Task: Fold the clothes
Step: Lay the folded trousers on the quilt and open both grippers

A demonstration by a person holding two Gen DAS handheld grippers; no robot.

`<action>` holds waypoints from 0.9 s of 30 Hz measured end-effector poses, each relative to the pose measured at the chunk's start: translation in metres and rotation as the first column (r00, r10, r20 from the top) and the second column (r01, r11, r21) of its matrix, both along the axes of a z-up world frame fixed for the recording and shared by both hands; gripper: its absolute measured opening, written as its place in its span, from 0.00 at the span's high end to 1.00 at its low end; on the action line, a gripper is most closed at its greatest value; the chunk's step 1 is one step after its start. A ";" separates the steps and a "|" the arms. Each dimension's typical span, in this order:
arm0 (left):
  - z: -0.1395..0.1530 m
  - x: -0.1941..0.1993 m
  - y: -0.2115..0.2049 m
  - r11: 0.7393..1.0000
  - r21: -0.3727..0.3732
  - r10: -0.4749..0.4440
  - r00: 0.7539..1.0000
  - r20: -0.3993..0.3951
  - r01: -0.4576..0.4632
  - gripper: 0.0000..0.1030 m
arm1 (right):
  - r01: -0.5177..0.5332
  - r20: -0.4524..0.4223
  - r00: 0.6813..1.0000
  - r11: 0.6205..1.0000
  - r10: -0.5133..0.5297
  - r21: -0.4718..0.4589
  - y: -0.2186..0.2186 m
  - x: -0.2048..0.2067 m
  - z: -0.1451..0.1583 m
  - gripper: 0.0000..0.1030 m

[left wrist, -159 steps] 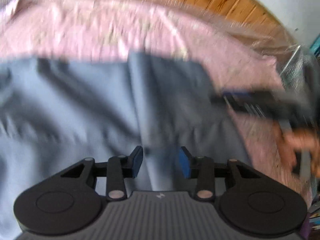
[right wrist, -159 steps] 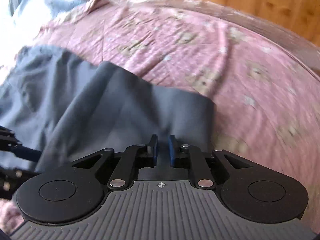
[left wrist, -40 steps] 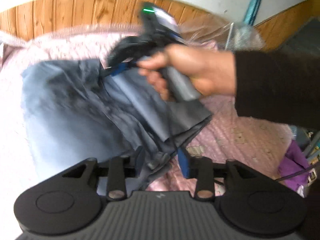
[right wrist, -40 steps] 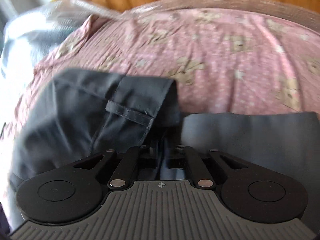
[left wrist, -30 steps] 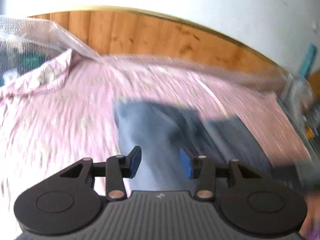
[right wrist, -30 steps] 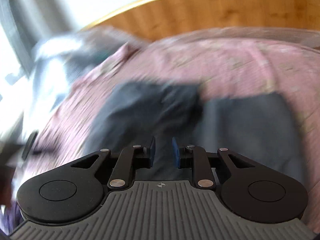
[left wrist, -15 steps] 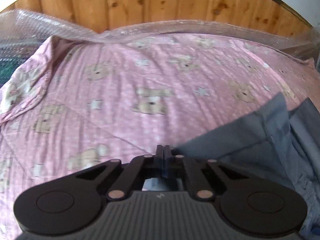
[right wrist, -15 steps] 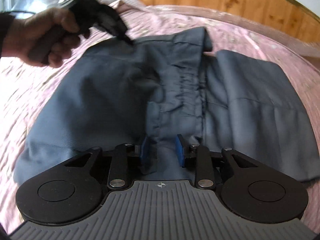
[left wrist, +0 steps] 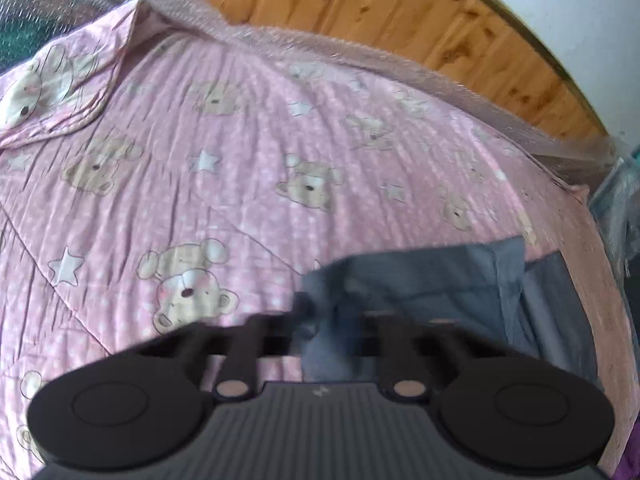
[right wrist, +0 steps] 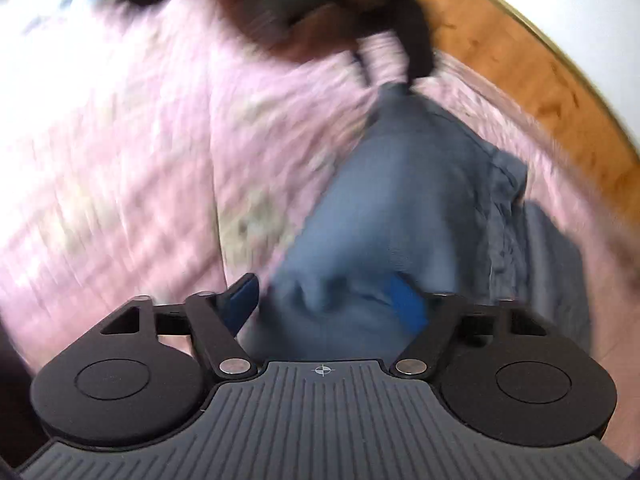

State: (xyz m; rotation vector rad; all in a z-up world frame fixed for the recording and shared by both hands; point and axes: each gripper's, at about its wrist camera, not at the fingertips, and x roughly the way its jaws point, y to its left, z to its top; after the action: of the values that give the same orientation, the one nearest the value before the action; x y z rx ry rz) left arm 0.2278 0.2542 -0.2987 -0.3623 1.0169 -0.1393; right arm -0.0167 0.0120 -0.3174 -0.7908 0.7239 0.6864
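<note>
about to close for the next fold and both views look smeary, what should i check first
1. Right gripper open: ok.
2. Grey garment lying in the gap between the right fingers: ok.
3. Left gripper gripping the garment: cannot tell, too blurred.
4. Garment lying flat on the pink bedspread: not ok, it is bunched along a seam.
5. Both views sharp enough to aim: not ok.

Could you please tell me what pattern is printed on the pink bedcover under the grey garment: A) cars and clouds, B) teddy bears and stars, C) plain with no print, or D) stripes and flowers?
B: the left wrist view shows the pink bedcover printed with bear faces and white stars, and the grey garment lying on it.
</note>
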 end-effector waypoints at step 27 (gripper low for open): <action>-0.002 0.021 -0.103 0.800 0.528 -0.284 0.955 -0.086 0.285 0.80 | 0.531 -0.241 0.840 0.826 -0.486 0.189 -0.137 0.062 0.002 0.65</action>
State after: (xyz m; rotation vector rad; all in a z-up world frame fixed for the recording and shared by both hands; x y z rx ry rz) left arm 0.2489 0.1509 -0.3003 0.3108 1.0623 -0.1186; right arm 0.0456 -0.1254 -0.3150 -0.2743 0.9503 0.3473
